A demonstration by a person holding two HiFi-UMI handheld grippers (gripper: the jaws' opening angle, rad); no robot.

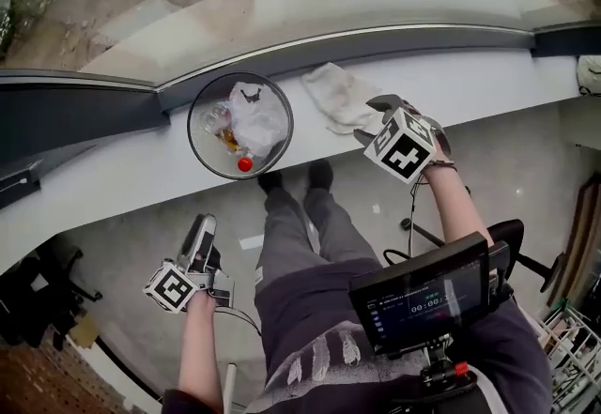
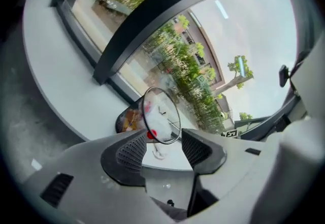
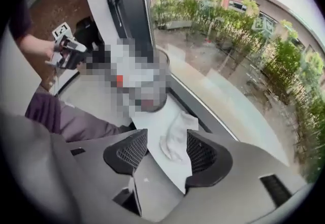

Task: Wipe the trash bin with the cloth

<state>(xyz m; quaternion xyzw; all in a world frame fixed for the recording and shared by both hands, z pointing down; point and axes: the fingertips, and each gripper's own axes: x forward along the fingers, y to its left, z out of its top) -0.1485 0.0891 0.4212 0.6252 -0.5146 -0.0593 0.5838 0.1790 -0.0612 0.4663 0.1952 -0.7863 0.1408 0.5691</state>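
A clear round trash bin (image 1: 239,126) with a dark rim stands on the white sill (image 1: 103,182), holding a white bag, a red cap and other litter. A crumpled white cloth (image 1: 338,95) lies on the sill just right of it. My right gripper (image 1: 369,121) is open at the cloth's near right edge. In the right gripper view the cloth (image 3: 176,137) lies flat between the spread jaws of the right gripper (image 3: 167,152), and the pads do not press it. My left gripper (image 1: 201,229) hangs low over the floor, open and empty. It points at the bin (image 2: 161,115).
A dark curved window frame (image 1: 357,44) runs behind the sill, with glass beyond. The person's legs (image 1: 300,234) stand below the sill's front edge. A small screen (image 1: 427,295) sits at chest height. A black stand base (image 1: 423,236) rests on the floor at right.
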